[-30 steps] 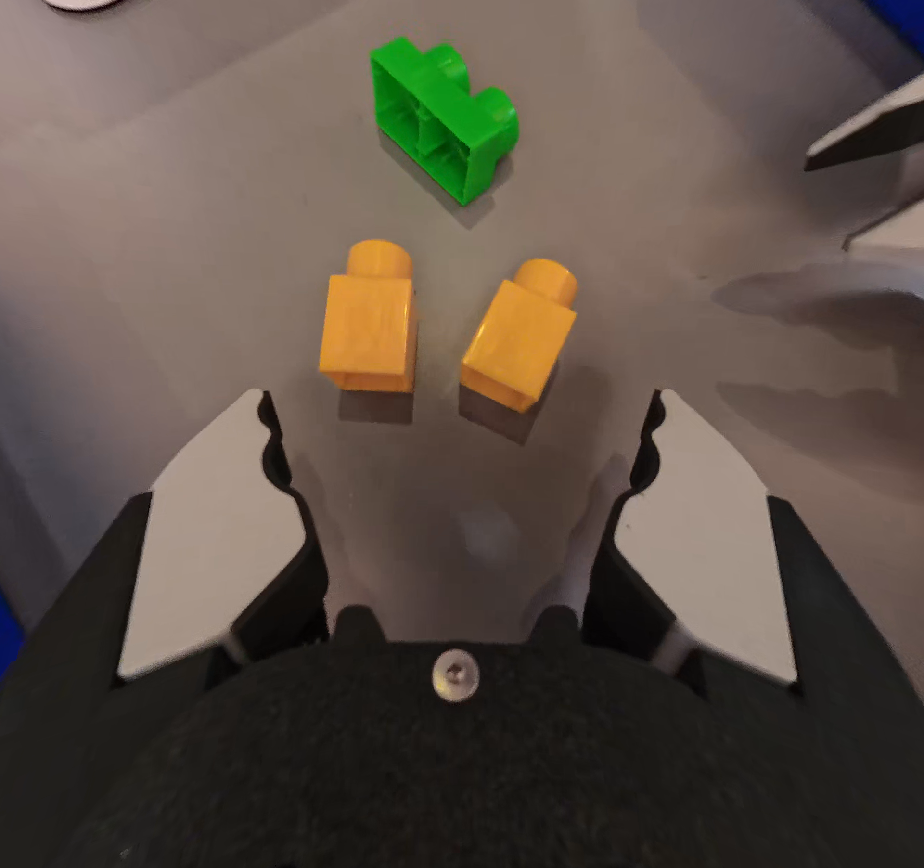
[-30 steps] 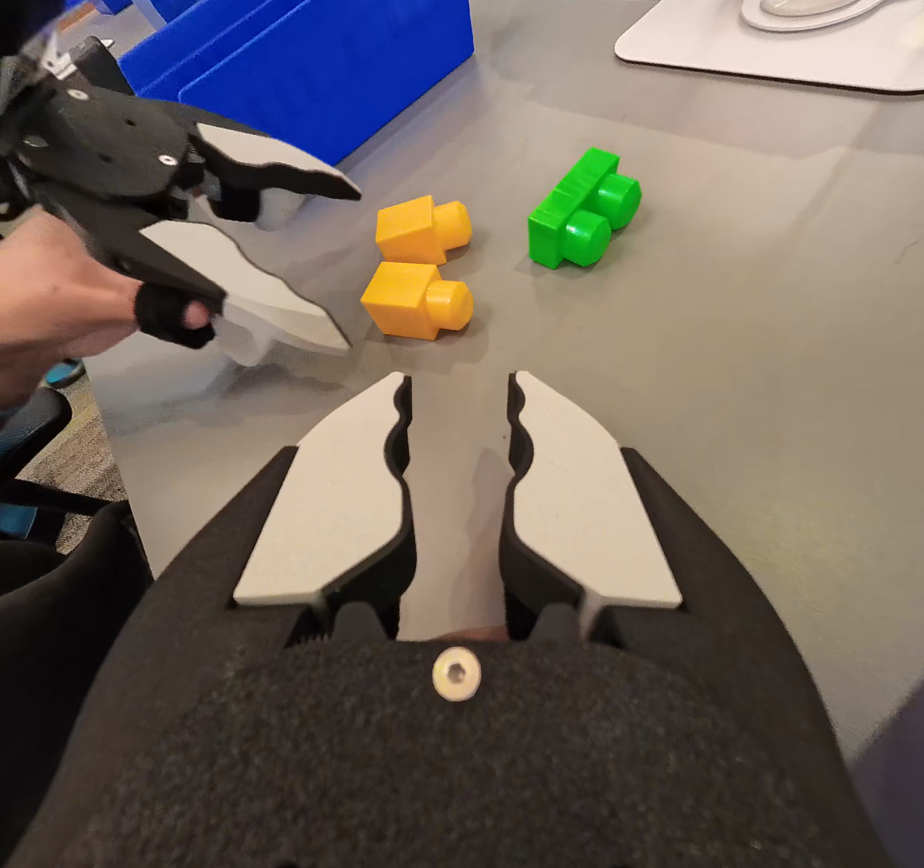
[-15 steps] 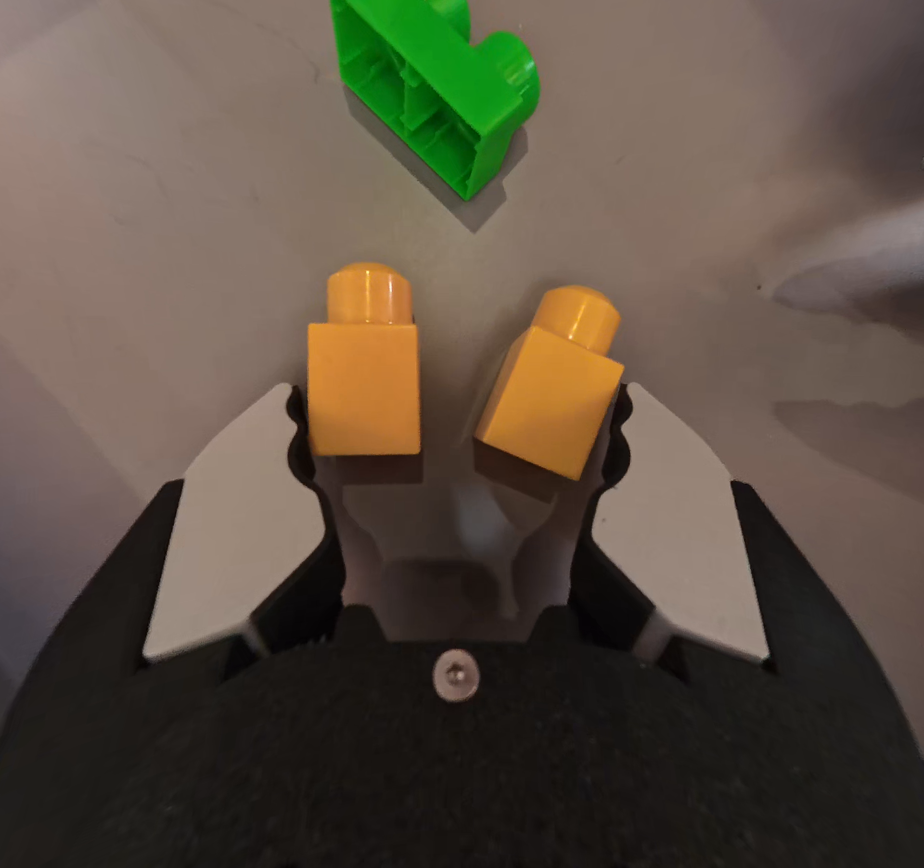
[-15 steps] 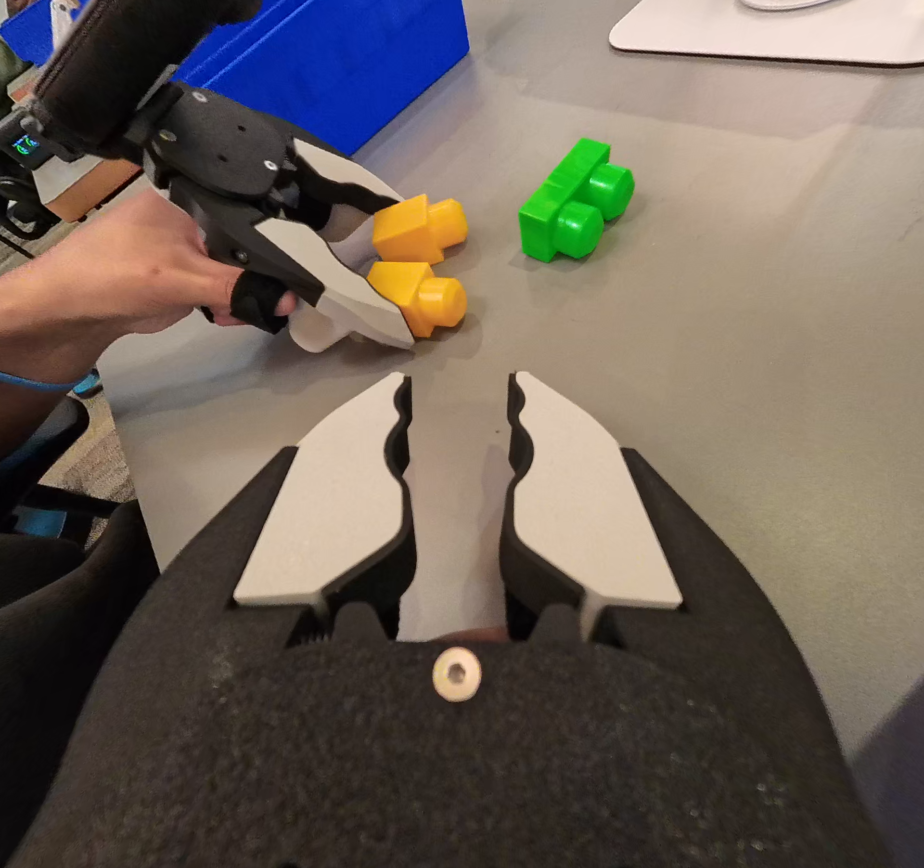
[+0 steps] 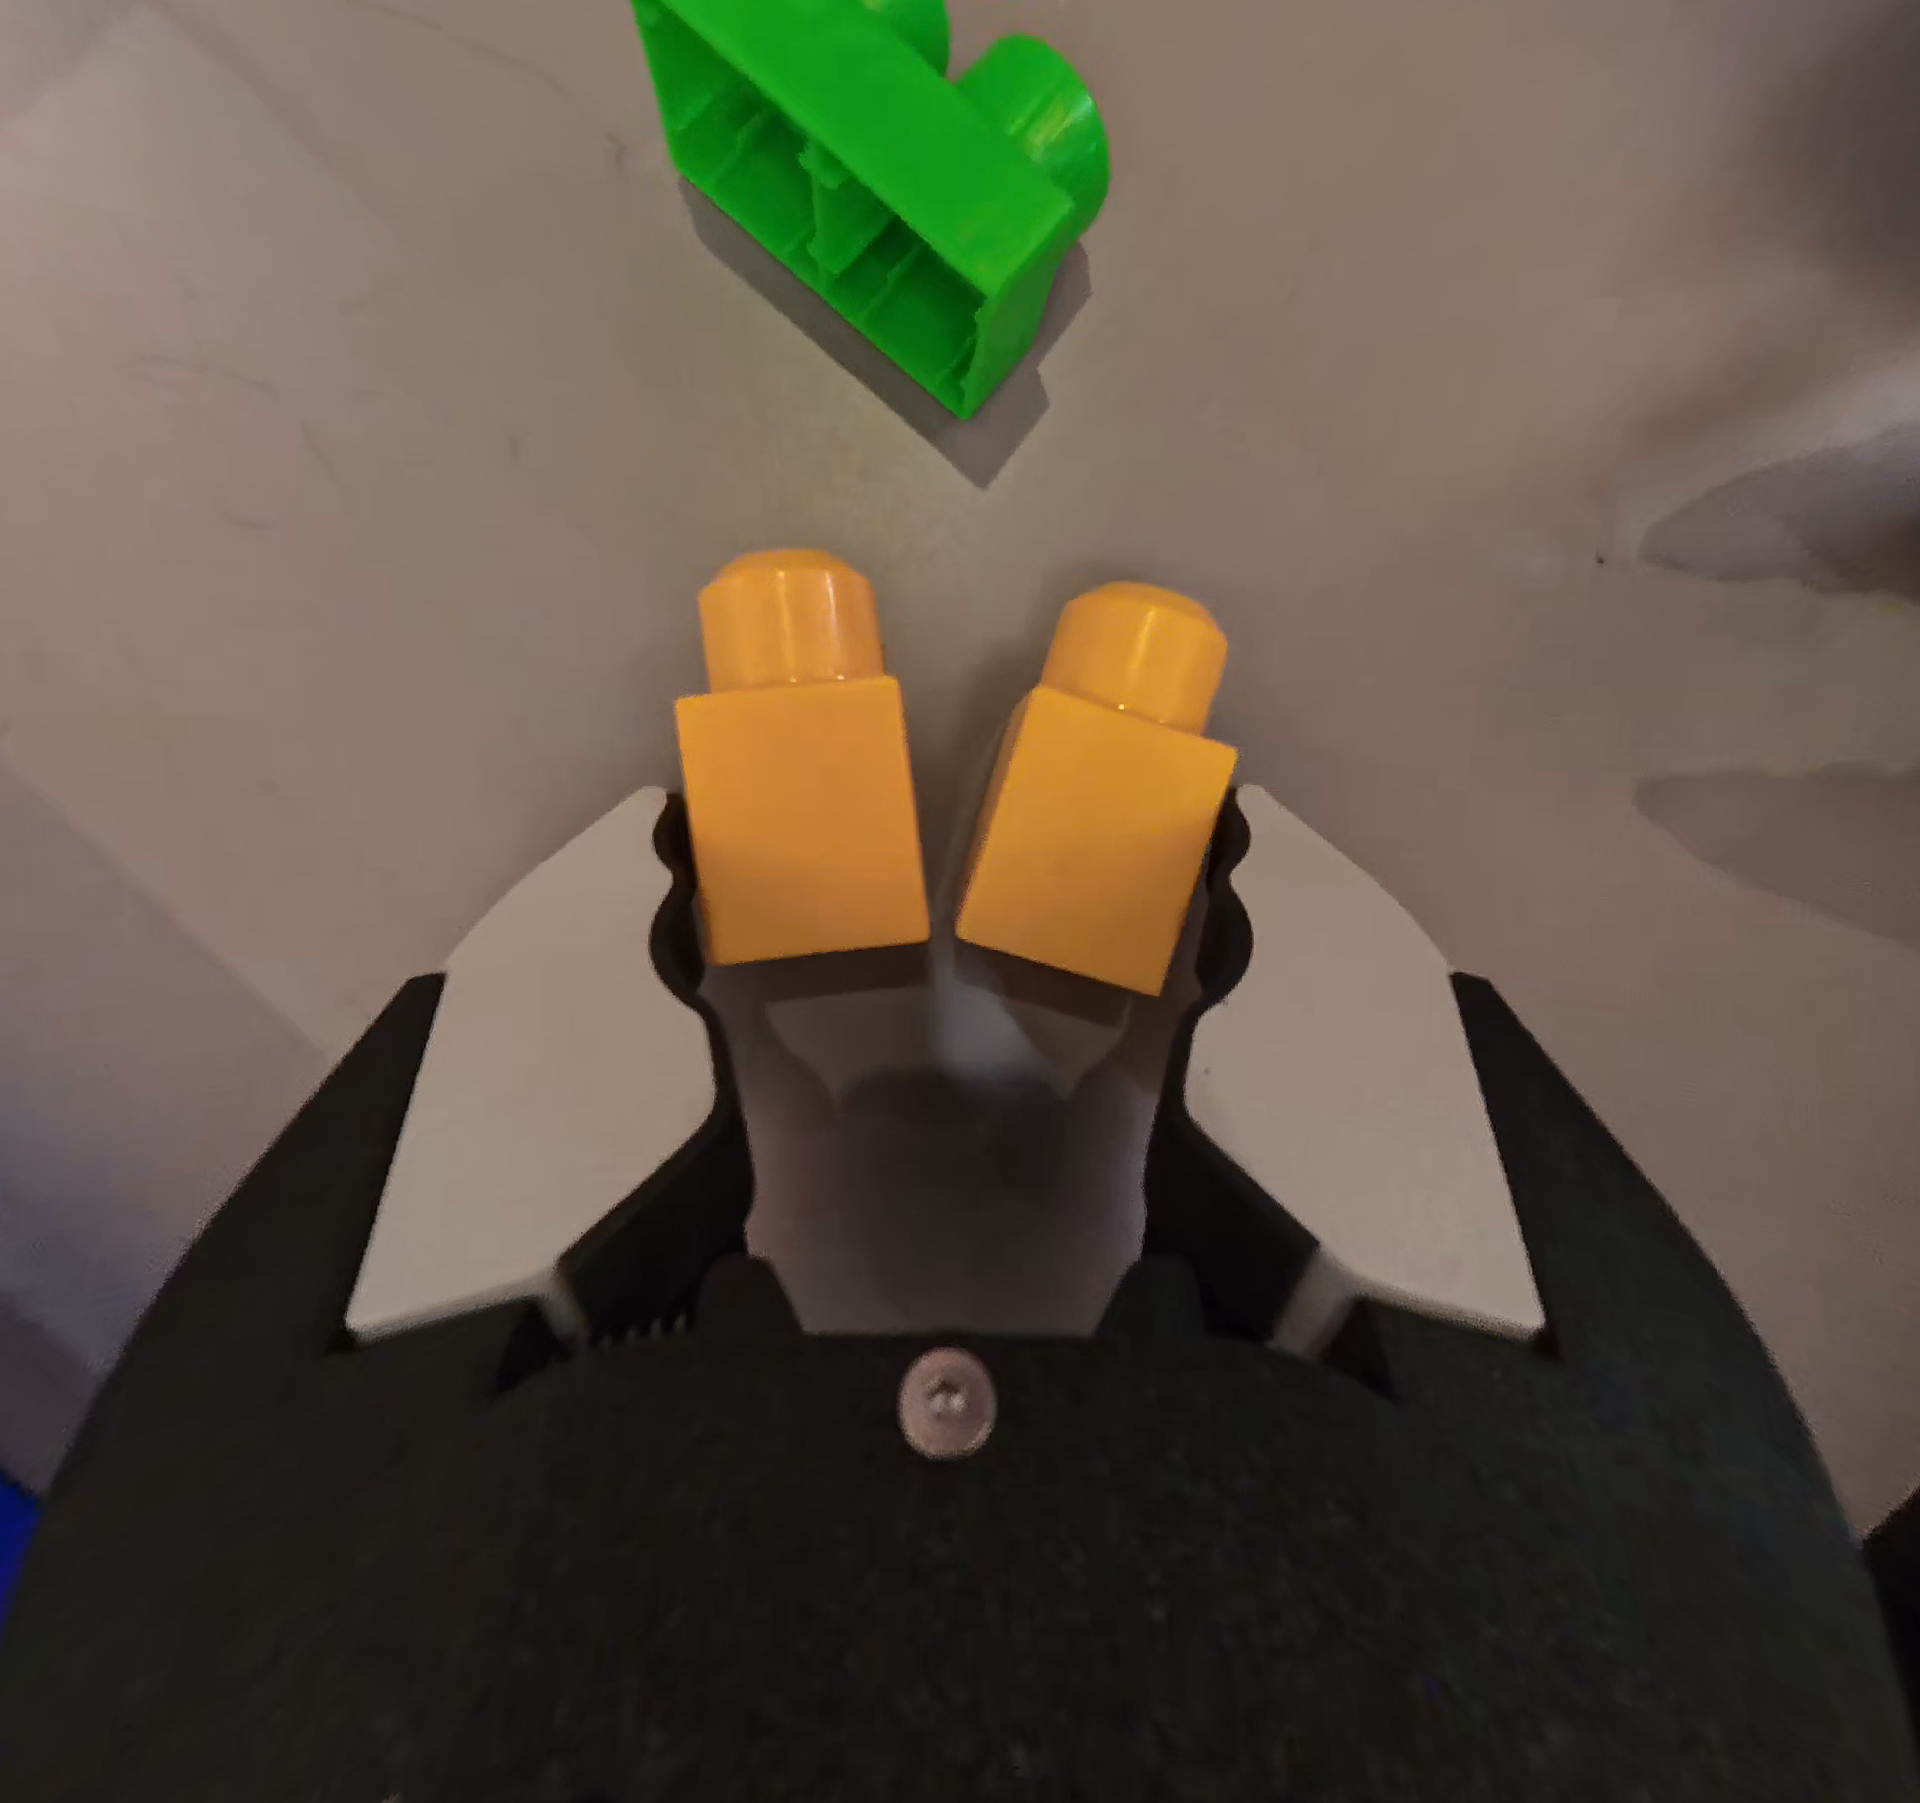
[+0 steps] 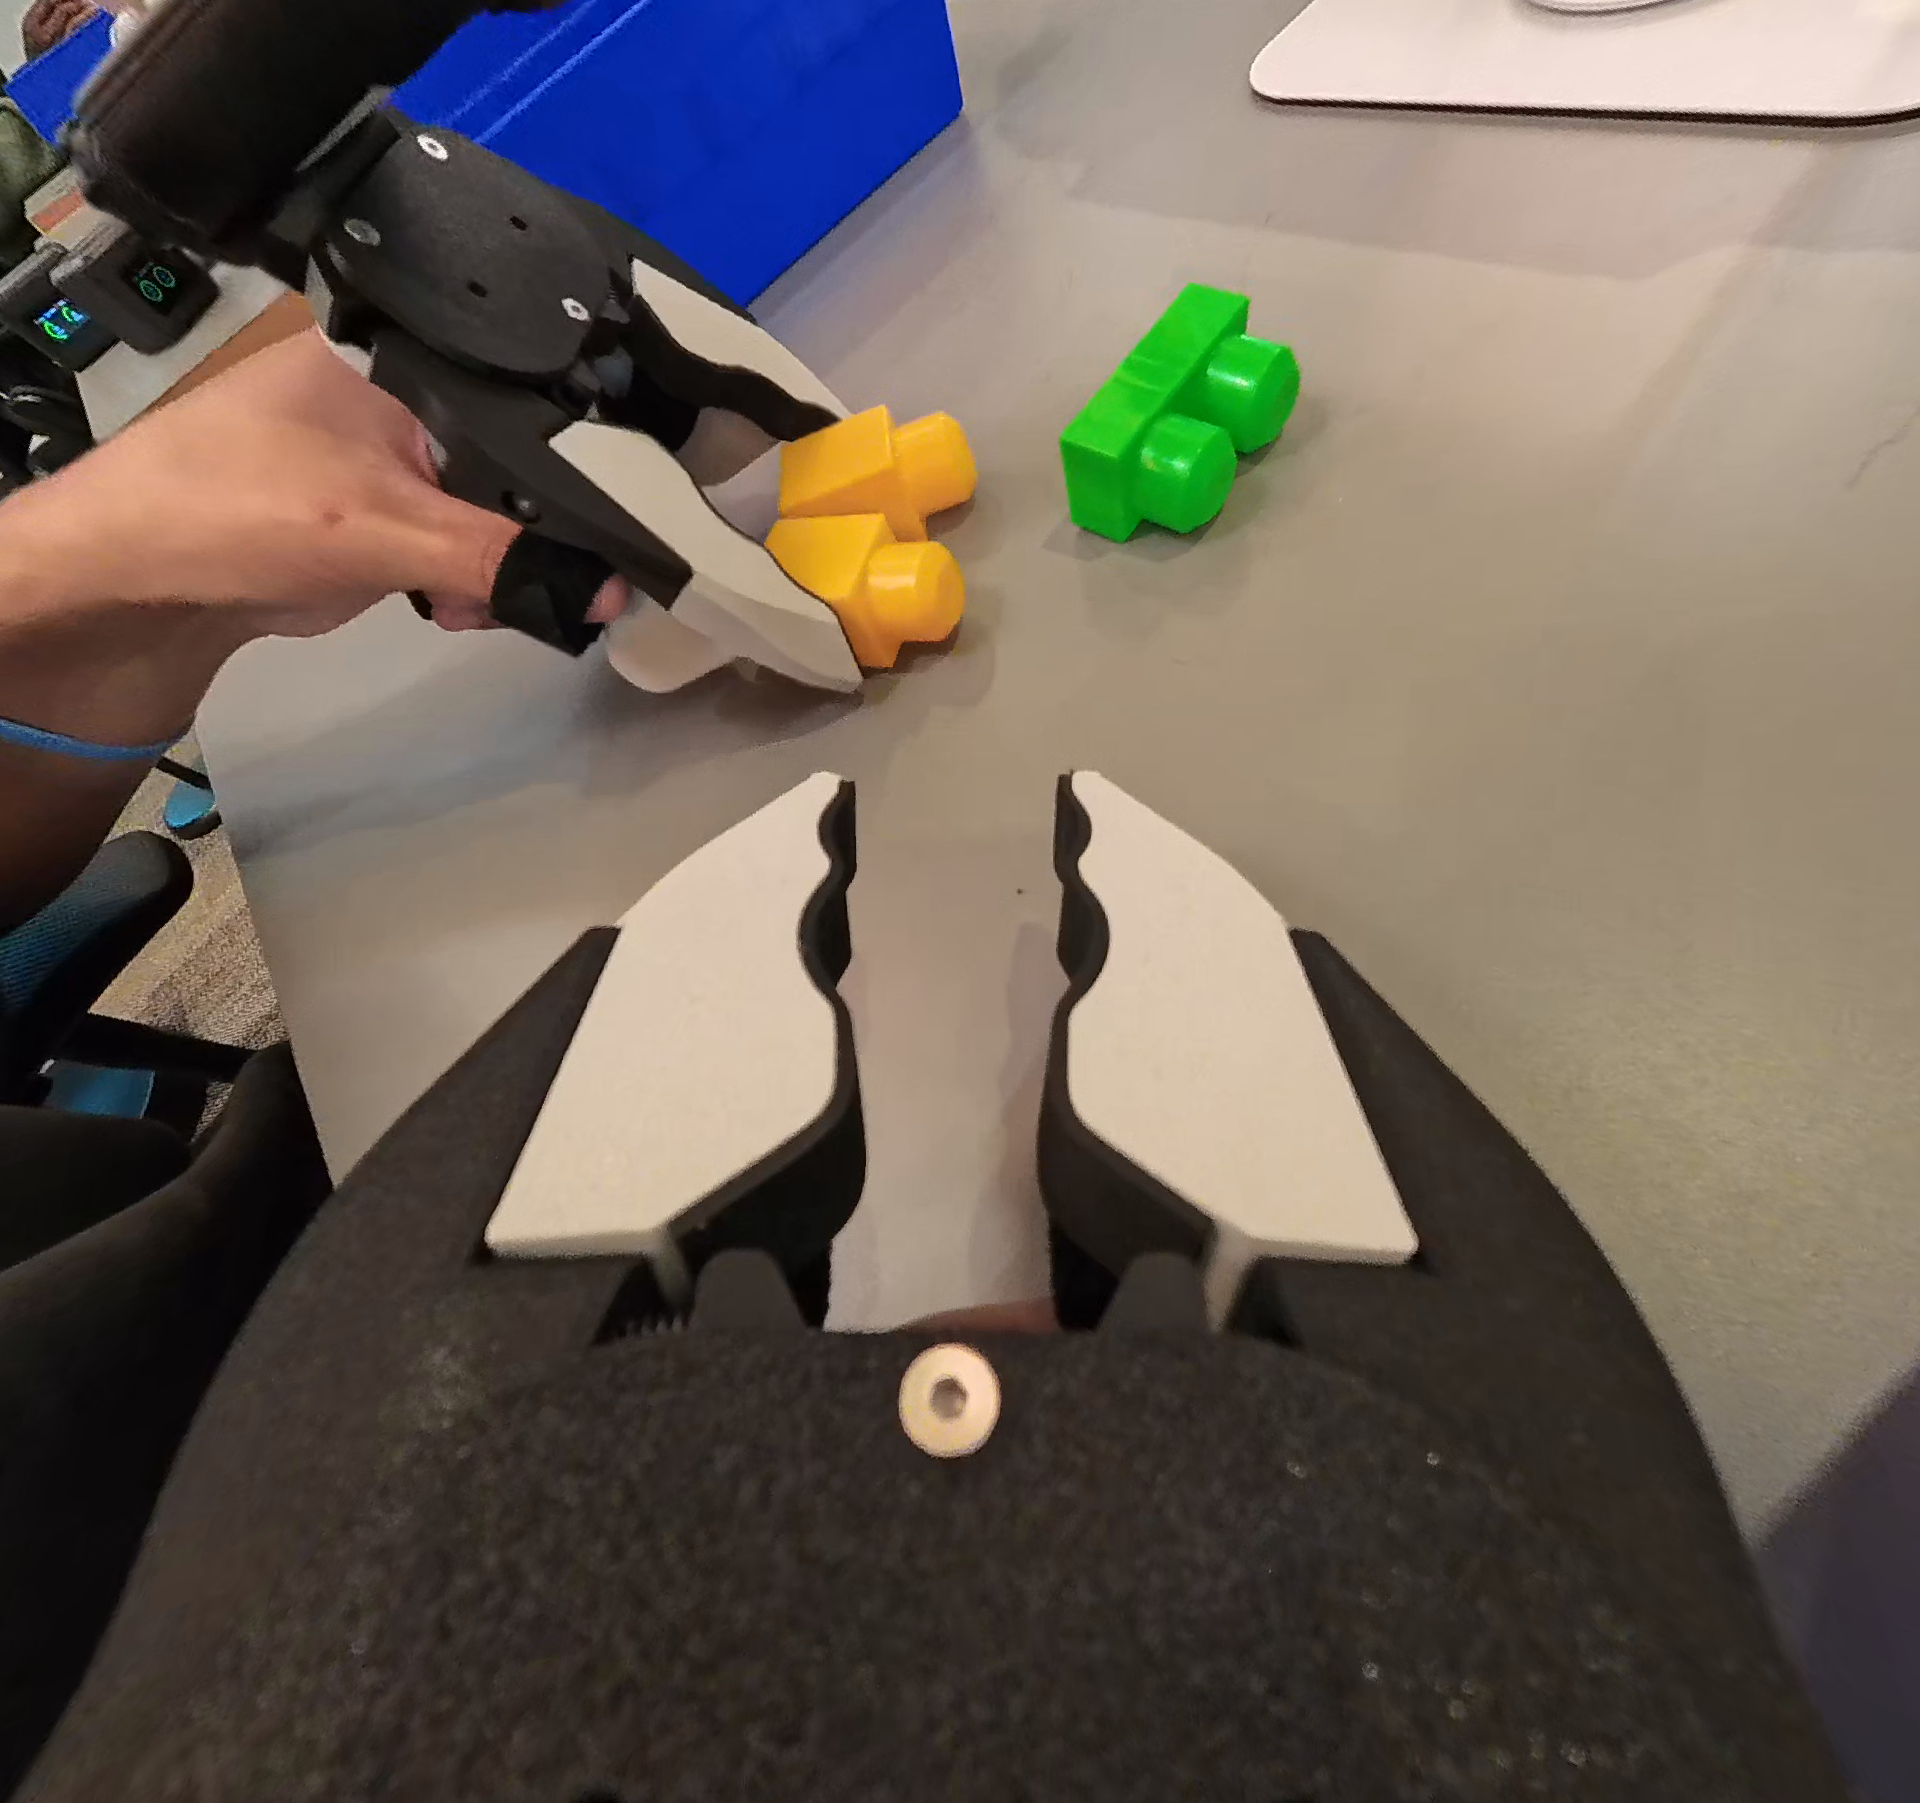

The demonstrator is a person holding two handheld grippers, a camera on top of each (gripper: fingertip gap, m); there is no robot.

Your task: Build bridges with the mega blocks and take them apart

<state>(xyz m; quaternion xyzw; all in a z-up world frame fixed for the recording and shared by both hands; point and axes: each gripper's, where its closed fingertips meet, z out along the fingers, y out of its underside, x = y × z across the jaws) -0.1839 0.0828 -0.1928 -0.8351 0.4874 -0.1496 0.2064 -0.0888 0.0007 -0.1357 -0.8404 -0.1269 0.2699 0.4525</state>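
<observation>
Two orange blocks lie on their sides, studs toward twelve o'clock, bracketed between the left tongs' spread fingers, which touch their outer faces without yet clamping. The green block lies on its side at twelve, on the grey table. The right tongs hover part open and empty, at five o'clock of the blocks. This looks like gathering the bridge's piers; next, I judge, squeeze them parallel and stand them upright.

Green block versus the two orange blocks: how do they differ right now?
The green block has two studs; each of the orange blocks has one. The green block lies apart, beyond the left gripper, while the orange blocks sit side by side between its fingers. The green block's hollow underside faces the left wrist camera; the orange blocks' does not. All lie on their sides on the table.
</observation>
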